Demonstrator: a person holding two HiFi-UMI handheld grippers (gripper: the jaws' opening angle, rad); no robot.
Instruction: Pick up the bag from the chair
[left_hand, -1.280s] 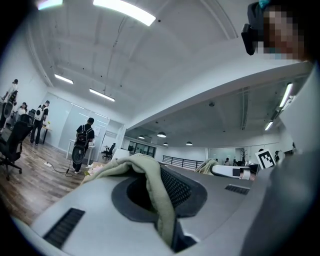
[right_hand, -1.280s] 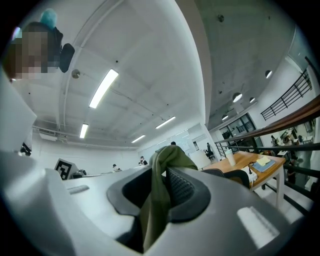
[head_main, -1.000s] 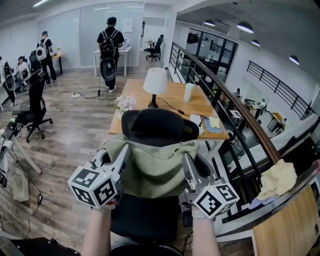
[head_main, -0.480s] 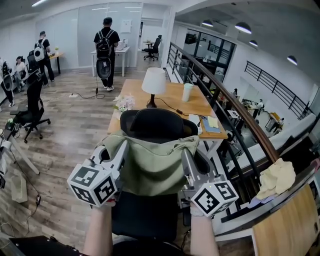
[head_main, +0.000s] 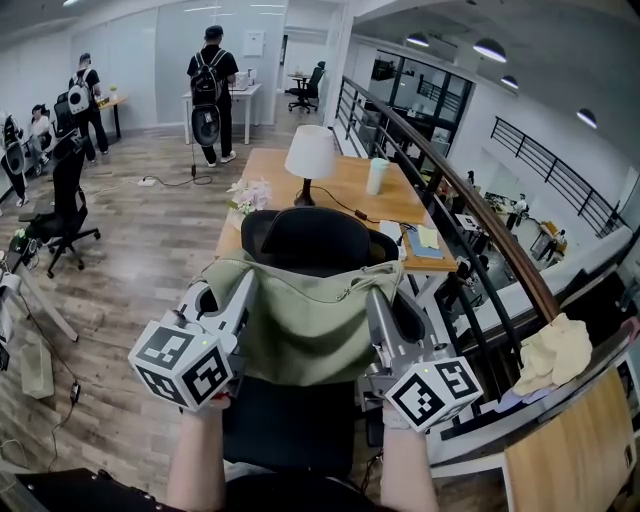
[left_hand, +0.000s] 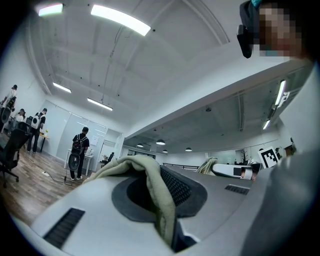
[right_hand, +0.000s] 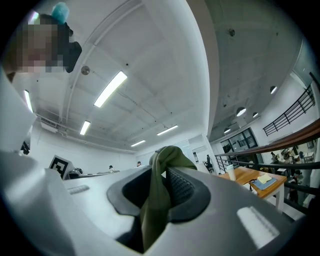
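Hardly anything has shifted over the last second: the sage-green cloth bag (head_main: 305, 325) hangs stretched out in front of the black mesh office chair (head_main: 312, 238), above its seat, just as before. Its top hem is pinched at both ends, the left gripper (head_main: 243, 287) with jaws almost closed on the left corner, the right gripper (head_main: 376, 302) with jaws clamped on a thicker fold at the right corner. Behind the chair stands a wooden worktop (head_main: 350, 190) carrying a white-shaded lamp (head_main: 311, 155).
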